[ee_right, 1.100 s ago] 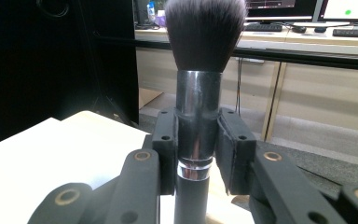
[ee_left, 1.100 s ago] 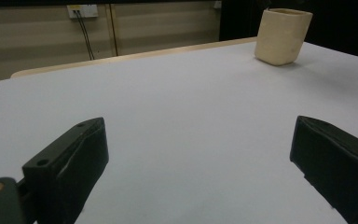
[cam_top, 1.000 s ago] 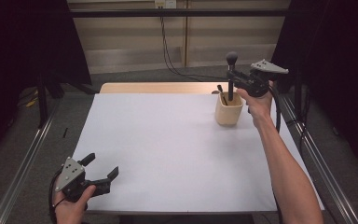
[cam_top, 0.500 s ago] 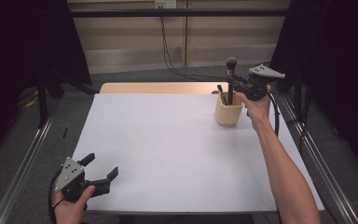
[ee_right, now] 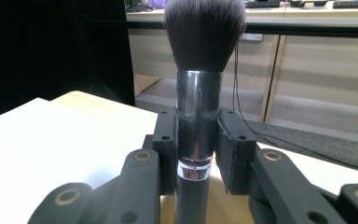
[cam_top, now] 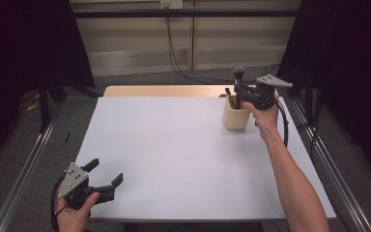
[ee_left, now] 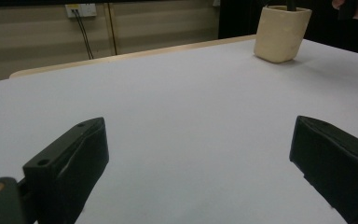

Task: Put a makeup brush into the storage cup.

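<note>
A makeup brush [ee_right: 199, 93] with dark bristles and a silver ferrule stands upright between the pads of my right gripper [ee_right: 198, 140], which is shut on it. In the high view the brush [cam_top: 238, 82] stands with its handle down inside a cream holder cup [cam_top: 235, 116] at the table's far right, held there by my right gripper [cam_top: 244, 92]. Other dark handles poke out of the cup. My left gripper [cam_top: 105, 174] rests open near the table's front left corner, nothing between its jaws. From the left gripper view the cup [ee_left: 281, 33] sits far off at upper right.
A white sheet [cam_top: 174, 154] covers the table, with a wooden edge showing at the back. Metal rails run along both sides of the table. Cables hang down the back wall behind the cup.
My right gripper has sunk with the brush, lowering its handle deeper into the cup. My left gripper has stayed where it was.
</note>
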`<control>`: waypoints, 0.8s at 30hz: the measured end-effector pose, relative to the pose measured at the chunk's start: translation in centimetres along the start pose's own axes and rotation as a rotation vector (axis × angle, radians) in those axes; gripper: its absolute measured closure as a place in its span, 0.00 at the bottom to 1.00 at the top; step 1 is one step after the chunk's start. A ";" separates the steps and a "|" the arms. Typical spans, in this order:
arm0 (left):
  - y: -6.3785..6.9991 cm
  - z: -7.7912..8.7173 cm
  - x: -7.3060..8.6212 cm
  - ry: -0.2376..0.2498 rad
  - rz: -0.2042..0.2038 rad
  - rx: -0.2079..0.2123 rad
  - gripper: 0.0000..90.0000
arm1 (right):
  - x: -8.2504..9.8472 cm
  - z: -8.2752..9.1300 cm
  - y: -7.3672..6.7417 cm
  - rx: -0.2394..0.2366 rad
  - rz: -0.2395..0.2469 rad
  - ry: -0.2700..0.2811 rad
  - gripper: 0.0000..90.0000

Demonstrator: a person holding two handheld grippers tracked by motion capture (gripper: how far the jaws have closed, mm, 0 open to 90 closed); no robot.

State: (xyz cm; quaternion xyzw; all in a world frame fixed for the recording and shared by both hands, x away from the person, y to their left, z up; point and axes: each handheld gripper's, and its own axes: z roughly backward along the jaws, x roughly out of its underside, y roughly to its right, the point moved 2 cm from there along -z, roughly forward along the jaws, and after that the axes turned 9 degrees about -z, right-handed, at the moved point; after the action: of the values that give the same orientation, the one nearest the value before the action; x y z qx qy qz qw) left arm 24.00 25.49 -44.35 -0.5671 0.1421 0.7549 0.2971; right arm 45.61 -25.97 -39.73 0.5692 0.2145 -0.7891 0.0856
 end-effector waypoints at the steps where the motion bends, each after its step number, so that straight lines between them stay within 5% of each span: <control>1: 0.0 0.0 0.0 -0.001 0.001 0.000 0.05 | 0.2 0.0 0.0 0.001 -0.002 -0.003 0.80; 24: 0.0 0.1 0.0 0.002 -0.005 0.001 0.05 | 2.1 -0.4 0.3 0.015 -0.009 -0.061 0.80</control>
State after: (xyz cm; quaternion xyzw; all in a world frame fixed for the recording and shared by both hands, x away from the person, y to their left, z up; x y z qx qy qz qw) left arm 23.95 25.52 -44.29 -0.5679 0.1415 0.7536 0.2993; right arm 45.34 -25.80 -41.88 0.5446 0.2083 -0.8080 0.0844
